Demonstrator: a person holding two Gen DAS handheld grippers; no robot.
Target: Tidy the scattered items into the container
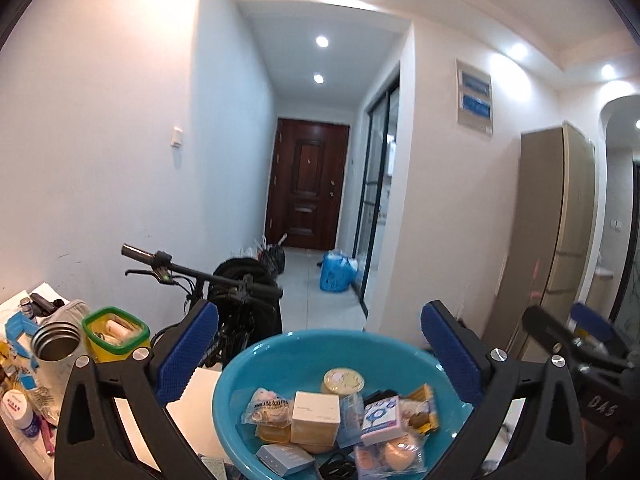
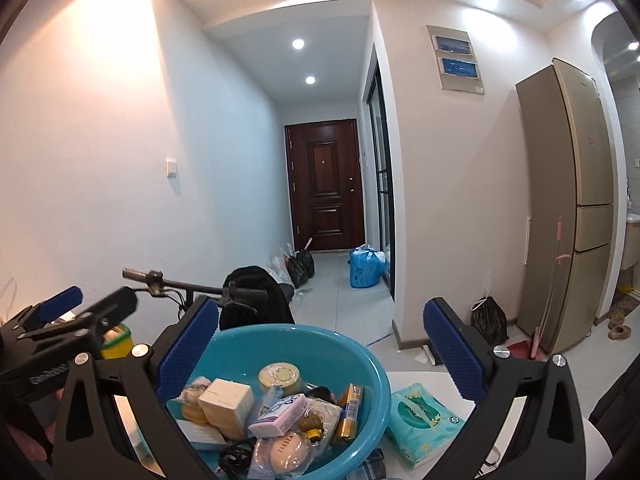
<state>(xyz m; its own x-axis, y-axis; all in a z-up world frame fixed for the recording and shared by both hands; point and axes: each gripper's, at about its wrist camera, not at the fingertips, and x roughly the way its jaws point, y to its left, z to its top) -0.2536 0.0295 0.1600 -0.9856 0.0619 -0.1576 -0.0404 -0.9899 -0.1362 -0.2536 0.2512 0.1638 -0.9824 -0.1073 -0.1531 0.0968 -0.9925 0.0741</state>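
A teal plastic basin sits on the white table and holds several small items: a cream box, a round lidded jar, a purple-white pack, snack packets and a black cable. My left gripper is open and empty above the basin. My right gripper is open and empty above it too. A green tissue pack lies on the table right of the basin. Each gripper shows in the other's view: the right one, the left one.
Left of the basin stand a steel flask, a yellow tub with green rim and small clutter. Behind the table are a bicycle, a hallway with bags, a door and a tall fridge.
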